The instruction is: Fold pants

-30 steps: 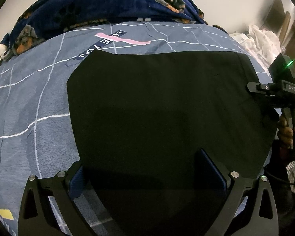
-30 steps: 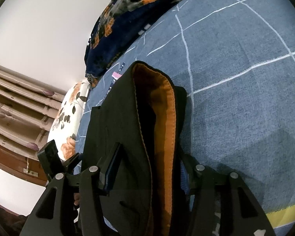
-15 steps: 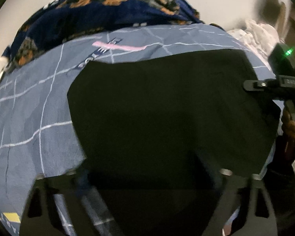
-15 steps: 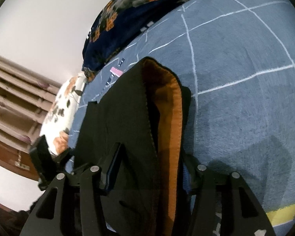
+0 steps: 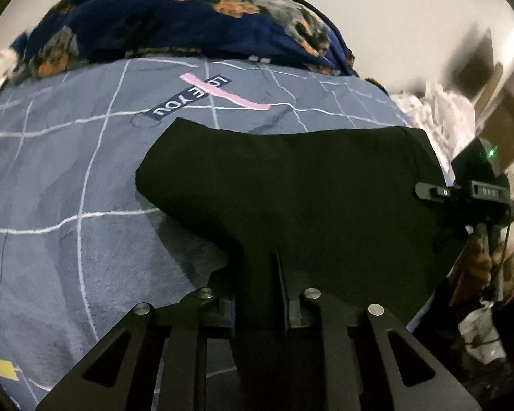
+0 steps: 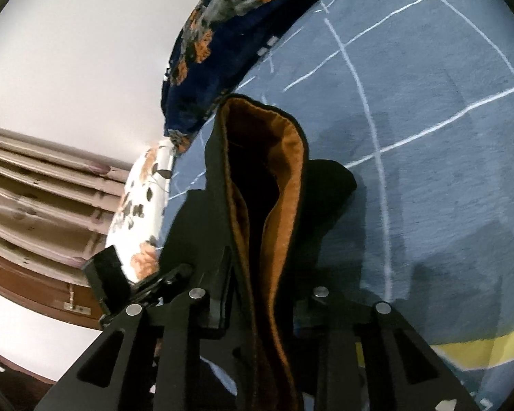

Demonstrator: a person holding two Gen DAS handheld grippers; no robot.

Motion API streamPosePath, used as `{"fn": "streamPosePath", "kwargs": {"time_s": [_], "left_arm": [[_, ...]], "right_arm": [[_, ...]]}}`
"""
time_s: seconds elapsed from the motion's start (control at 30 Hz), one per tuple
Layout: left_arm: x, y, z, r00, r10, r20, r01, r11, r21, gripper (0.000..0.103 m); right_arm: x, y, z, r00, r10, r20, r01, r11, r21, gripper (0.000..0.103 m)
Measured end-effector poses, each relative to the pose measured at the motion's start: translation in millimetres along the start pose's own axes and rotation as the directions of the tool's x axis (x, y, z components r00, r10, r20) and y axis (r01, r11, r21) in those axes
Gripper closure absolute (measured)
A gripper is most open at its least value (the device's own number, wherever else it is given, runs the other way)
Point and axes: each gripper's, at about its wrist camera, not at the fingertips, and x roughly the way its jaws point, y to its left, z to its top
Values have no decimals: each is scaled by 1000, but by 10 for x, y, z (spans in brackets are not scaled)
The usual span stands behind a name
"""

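Observation:
Black pants (image 5: pixel 308 188) lie on the blue-grey bed sheet (image 5: pixel 51 205). My left gripper (image 5: pixel 257 270) is closing on their near edge, which bunches up between its fingers and lifts off the sheet. At the pants' right edge my right gripper (image 5: pixel 462 191) is held by a hand (image 5: pixel 479 260). In the right wrist view my right gripper (image 6: pixel 260 274) is closing on a raised fold of the pants (image 6: pixel 325 185), whose orange lining (image 6: pixel 284 171) gapes open. My left gripper (image 6: pixel 109 281) shows at the left there.
A dark blue blanket with an orange pattern (image 5: pixel 188 17) is heaped at the far side of the bed. White crumpled cloth (image 5: pixel 438 109) lies at the right. A floral pillow (image 6: pixel 140 205) and a wooden headboard (image 6: pixel 34 205) stand past the bed's left end.
My left gripper went from wide open over the flat pants to pinched on their near edge, pulling it up. The right gripper's jaws narrowed on the fold, which rose a little.

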Motion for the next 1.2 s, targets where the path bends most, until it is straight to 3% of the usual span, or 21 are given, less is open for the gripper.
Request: {"fn": "streamPosePath", "kwargs": {"time_s": [0.27, 0.37, 0.57, 0.77, 0.97, 1.07, 1.2], "left_arm": [[-316, 258, 143, 998, -29, 64, 34, 996, -79, 88], [-433, 371, 255, 995, -6, 96, 15, 996, -91, 89], [-615, 710, 608, 986, 59, 154, -42, 993, -111, 92], [-724, 1115, 1059, 963, 145, 227, -120, 986, -119, 92], [-526, 1549, 1396, 946, 216, 241, -188, 973, -135, 92], [-289, 1780, 1443, 940, 261, 220, -231, 961, -153, 92], [2, 2052, 1334, 947, 268, 175, -233, 952, -197, 88]], "right_arm": [[145, 276, 70, 996, 84, -16, -84, 996, 7, 79], [265, 373, 164, 994, 102, -28, -102, 995, 3, 79], [691, 644, 618, 986, 163, -37, -163, 987, -9, 80], [1173, 950, 1154, 975, 219, -37, -221, 975, -35, 80], [1662, 929, 1624, 972, 232, -32, -233, 972, -17, 80], [1868, 813, 1752, 979, 200, -33, -200, 980, -7, 80], [2009, 597, 1829, 991, 133, -25, -133, 991, 4, 80]]}}
